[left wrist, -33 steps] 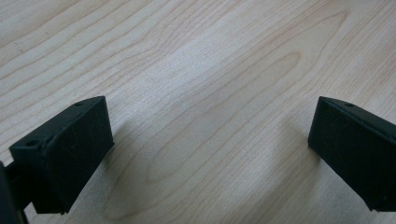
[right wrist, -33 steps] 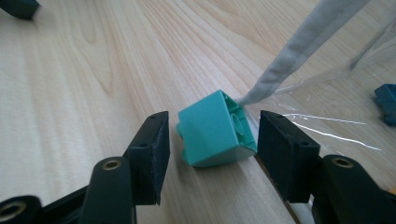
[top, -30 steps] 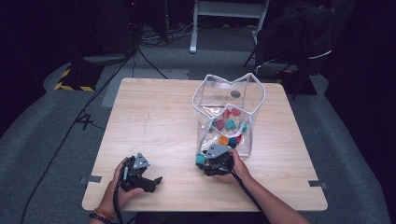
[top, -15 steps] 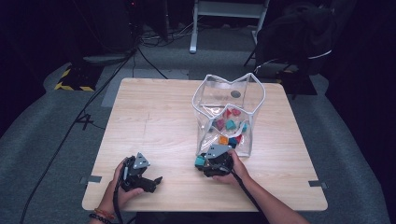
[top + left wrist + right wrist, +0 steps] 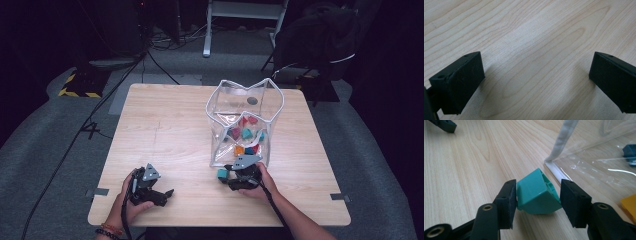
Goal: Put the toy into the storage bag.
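High view – scene: clear bag (image 5: 243,125) sits on the worktop (image 5: 170,130) at about 1 o'clock from centre, coloured pieces inside.
High view – right gripper (image 5: 225,175): at 6 o'clock of the bag, just beside its near edge, teal block (image 5: 221,173) at its tip.
High view – left gripper (image 5: 165,194): at 7 o'clock of the worktop, well apart from bag and block.
Left gripper view – jaws: spread wide, nothing between, bare wood underneath.
Right gripper view – jaws: have just been closing, now clamped on the teal block (image 5: 536,193); one pad on its 9 o'clock face, other on its 3 o'clock side.
Right gripper view – block: tilted, between the pads, low corner looks close to the wood; contact unclear.
Right gripper view – bag: white rim (image 5: 564,143) at 1 o'clock of the block, just beside it; yellow piece (image 5: 629,206) and dark piece (image 5: 630,151) inside.
Risk 1: grip on slanted faces, so the block may twist or pop out on lifting.
Risk 2: rim so near; jaws may snag it and drag or collapse the bag.
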Motion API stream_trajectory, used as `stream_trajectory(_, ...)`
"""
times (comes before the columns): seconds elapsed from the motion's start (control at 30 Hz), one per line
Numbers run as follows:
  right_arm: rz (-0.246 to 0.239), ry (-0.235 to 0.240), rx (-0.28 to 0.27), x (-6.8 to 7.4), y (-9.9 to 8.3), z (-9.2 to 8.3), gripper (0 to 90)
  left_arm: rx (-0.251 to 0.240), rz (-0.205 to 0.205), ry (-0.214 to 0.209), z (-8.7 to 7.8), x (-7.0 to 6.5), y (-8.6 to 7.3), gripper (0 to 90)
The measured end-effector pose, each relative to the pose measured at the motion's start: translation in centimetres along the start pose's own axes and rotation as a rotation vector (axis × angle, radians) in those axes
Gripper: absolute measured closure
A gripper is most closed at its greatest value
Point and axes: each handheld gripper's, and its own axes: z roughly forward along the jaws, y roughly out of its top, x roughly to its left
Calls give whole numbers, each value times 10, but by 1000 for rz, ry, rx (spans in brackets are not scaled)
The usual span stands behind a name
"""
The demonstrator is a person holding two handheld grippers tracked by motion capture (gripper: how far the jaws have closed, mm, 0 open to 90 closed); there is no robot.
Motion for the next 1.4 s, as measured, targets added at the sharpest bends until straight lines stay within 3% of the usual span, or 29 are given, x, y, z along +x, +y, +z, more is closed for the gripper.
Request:
stream_trajectory(0.33,14,-11,-68,-1,2,-25,485,0,0,0,0,0,0,1)
stream_trajectory(0.37,14,-14,-76,-1,2,-28,534,0,1,0,0,0,0,2)
stream_trajectory(0.5,31,-28,-131,-1,1,-44,545,1,1,0,0,0,0,2)
stream_trajectory(0.77,45,-67,-174,-6,0,-61,556,0,0,0,0,0,0,1)
stream_trajectory(1.0,35,-116,-278,-7,14,-104,557,0,1,0,0,0,0,1)
stream_trajectory(1.4,1,-211,-370,-18,46,-160,558,1,4,2,0,0,0,1)
